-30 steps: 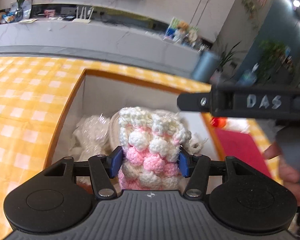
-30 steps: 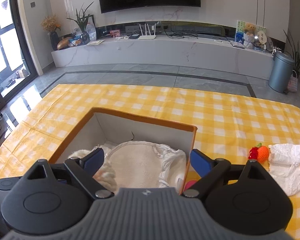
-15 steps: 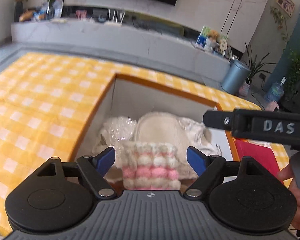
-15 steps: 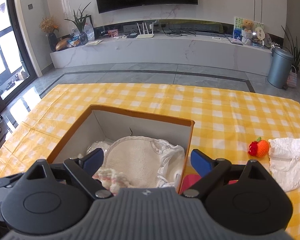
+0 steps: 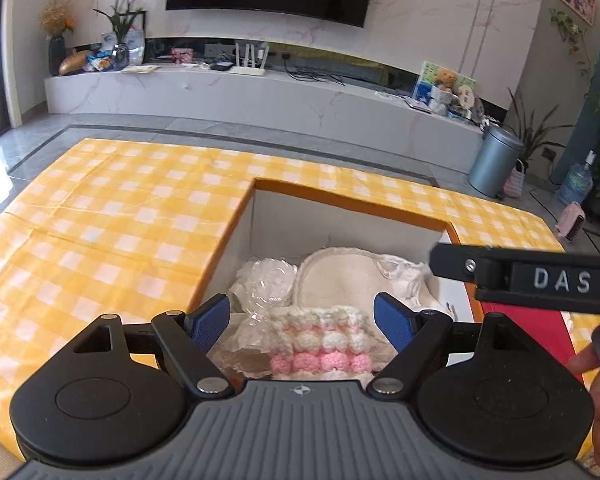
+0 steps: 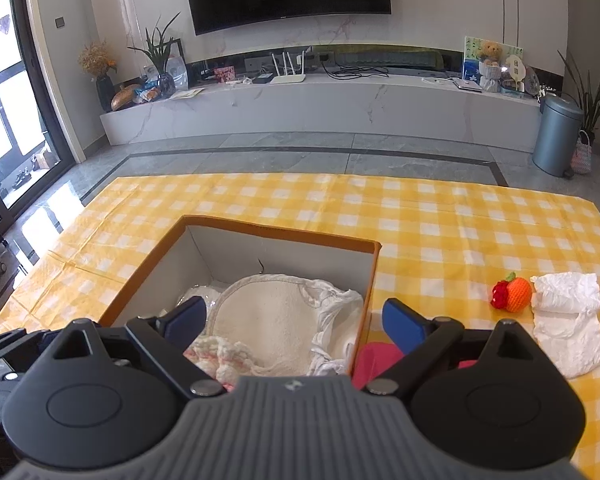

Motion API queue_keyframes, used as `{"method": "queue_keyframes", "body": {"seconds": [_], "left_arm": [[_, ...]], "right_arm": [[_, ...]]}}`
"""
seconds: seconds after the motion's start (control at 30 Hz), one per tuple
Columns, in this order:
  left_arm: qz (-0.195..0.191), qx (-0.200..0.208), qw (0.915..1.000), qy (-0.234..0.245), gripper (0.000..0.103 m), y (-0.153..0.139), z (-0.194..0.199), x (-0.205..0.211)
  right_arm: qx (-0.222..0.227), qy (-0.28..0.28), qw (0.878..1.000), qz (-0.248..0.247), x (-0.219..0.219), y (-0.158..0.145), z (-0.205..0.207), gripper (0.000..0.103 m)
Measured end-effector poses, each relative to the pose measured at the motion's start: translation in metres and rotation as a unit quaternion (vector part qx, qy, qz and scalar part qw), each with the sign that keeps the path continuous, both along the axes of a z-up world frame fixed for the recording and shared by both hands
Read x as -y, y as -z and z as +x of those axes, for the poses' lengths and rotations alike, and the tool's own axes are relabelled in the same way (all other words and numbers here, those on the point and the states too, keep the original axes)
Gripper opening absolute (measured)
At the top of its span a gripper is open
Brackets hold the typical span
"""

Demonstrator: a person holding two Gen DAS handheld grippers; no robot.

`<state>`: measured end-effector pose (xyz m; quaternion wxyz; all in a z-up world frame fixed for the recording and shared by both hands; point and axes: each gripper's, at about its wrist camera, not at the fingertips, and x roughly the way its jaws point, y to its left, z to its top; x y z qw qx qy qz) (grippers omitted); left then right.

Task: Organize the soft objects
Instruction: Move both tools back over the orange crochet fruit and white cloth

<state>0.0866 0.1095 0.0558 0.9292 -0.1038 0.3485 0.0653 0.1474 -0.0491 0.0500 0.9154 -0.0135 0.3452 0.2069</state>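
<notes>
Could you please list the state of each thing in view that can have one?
Left gripper: open, holding nothing.
Right gripper: open, holding nothing.
Orange-rimmed cardboard box: open-topped, partly filled.
Pink-and-white crocheted pouch: lying in box, released.
Round cream terry pad: lying in box.
White folded cloth: on tablecloth, outside box.
Orange-and-red crocheted fruit: on tablecloth, outside box.

Tablecloth (image 6: 440,216): yellow-and-white check, slight sheen, creased, reads as coated cloth or plastic sheet. Box (image 6: 276,232): matt cardboard, white inside, orange rim. Pouch (image 5: 320,340): chunky crochet yarn, pink and cream, bobbled. Round pad (image 6: 264,320): cream terry-like cloth, nubby. Wrapped bundle (image 5: 266,284): clear crinkled glossy film. Left gripper (image 5: 302,320): matt black plastic, blue textured pads, metal screws.
</notes>
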Motion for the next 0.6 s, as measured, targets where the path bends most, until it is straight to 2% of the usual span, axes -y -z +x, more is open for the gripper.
{"method": "queue_keyframes", "body": {"seconds": [0.3,0.37,0.53,0.6], "left_arm": [[0.031,0.028,0.9984,0.038,0.096,-0.021,-0.012,0.021],[0.027,0.049,0.9977,0.038,0.096,-0.031,-0.018,0.025],[0.037,0.072,0.9960,0.038,0.096,-0.048,-0.023,0.042],[0.047,0.075,0.9952,0.042,0.096,-0.052,-0.022,0.052]], "right_arm": [[0.016,0.009,1.000,0.011,0.029,-0.013,-0.013,0.095],[0.019,0.006,1.000,0.017,0.037,-0.018,-0.016,0.096],[0.022,0.012,0.998,0.066,0.068,-0.029,-0.019,0.097],[0.027,0.017,0.997,0.065,0.079,-0.033,-0.019,0.097]]}}
